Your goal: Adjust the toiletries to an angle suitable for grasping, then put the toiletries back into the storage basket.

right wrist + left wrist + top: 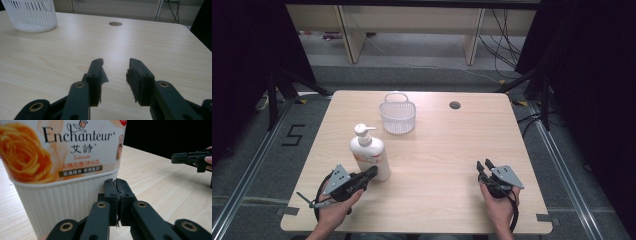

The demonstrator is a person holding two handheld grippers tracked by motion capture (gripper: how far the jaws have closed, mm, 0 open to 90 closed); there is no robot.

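A white pump bottle (369,157) with an orange rose label stands upright on the left half of the table. In the left gripper view the bottle (62,170) looms close, just left of the jaws. My left gripper (373,171) (115,181) is shut, its pads pressed together with nothing between them, its tips right beside the bottle's base. My right gripper (484,165) (115,62) sits near the table's front right, open, with only bare wood between its fingers. It also appears far off in the left gripper view as the right gripper (187,157).
A white slatted plastic basket (398,117) (30,17) stands at the back middle of the wooden table (437,150). A round cable hole (455,105) (115,23) lies to the basket's right. Dark curtains flank the table; cables run on the floor behind.
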